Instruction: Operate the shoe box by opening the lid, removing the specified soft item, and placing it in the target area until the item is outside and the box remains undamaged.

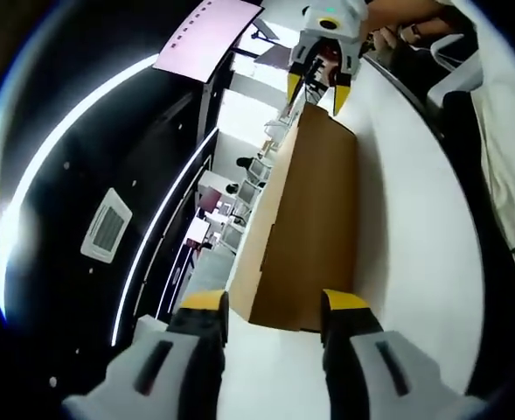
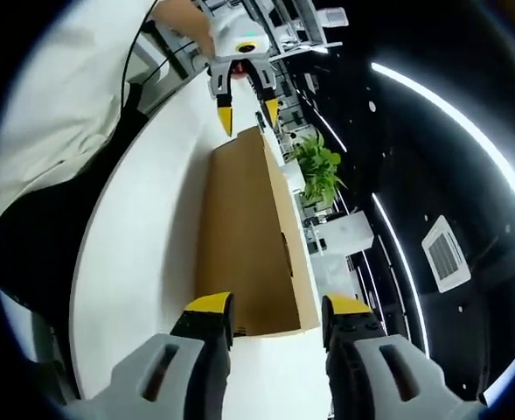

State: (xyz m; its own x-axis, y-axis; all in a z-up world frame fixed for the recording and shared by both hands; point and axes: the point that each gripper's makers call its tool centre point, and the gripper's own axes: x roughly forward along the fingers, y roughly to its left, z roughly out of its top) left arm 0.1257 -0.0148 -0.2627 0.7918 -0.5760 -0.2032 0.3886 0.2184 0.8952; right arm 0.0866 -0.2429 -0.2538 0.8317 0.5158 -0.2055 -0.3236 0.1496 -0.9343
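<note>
A closed brown cardboard shoe box [image 1: 305, 219] lies lengthwise on the white table [image 1: 406, 227]. My left gripper [image 1: 274, 308] is open, its yellow-tipped jaws standing just off the box's near end. At the far end my right gripper [image 1: 318, 98] is open too, with its jaws on either side of that end. In the right gripper view, the same box [image 2: 244, 236] runs away from my right gripper [image 2: 279, 308], with the left gripper [image 2: 248, 118] at the far end. The lid is down and nothing inside the box is visible.
A person in a white top and dark trousers [image 2: 56, 131] stands along one long side of the table [image 2: 143, 245]. A green plant [image 2: 318, 171] and office desks [image 1: 231, 206] lie beyond the other side. Dark ceiling with light strips fills the rest.
</note>
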